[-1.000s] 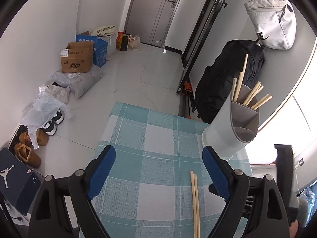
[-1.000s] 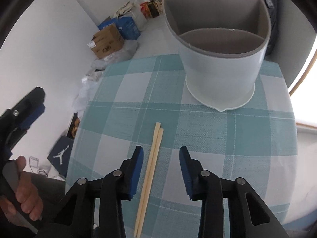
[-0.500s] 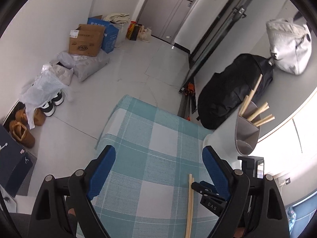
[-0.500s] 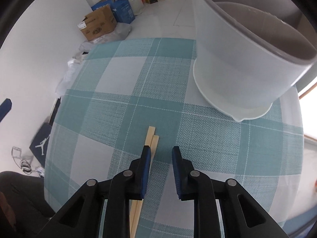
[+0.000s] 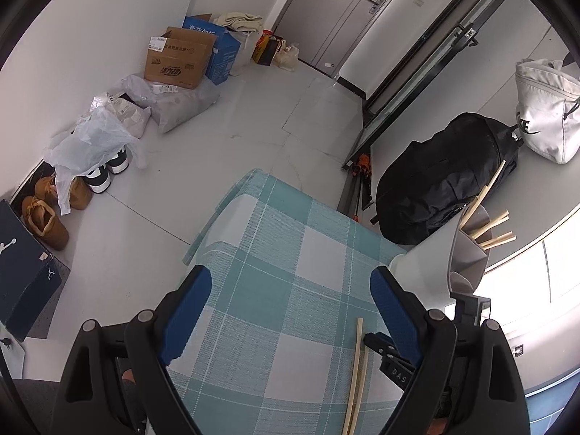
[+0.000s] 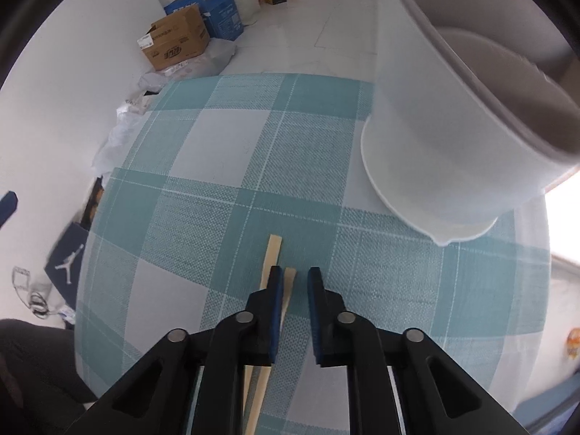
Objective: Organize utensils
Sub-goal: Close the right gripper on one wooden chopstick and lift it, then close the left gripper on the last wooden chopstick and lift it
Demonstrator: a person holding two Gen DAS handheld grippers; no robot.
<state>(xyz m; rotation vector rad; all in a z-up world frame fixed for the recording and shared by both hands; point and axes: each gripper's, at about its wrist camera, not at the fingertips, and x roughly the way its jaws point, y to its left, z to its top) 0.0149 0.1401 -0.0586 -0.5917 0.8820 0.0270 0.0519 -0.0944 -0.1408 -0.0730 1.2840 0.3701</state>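
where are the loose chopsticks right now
The loose chopsticks lie flat on the checked tablecloth, at the tips of the right gripper in its wrist view, with the white utensil holder standing beyond to the right.

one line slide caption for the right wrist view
Right gripper, jaws narrowed, over two chopsticks on the checked tablecloth beside the white holder.

Each gripper consisted of two black plastic arms with triangular cut-outs, joined by round silver pivot screws. The left gripper (image 5: 286, 290) carried blue pads on its finger (image 5: 188, 308) faces. The right gripper (image 6: 294, 282) had identical blue-lined fingers (image 6: 276, 290); white "DAS" lettering marked its body.
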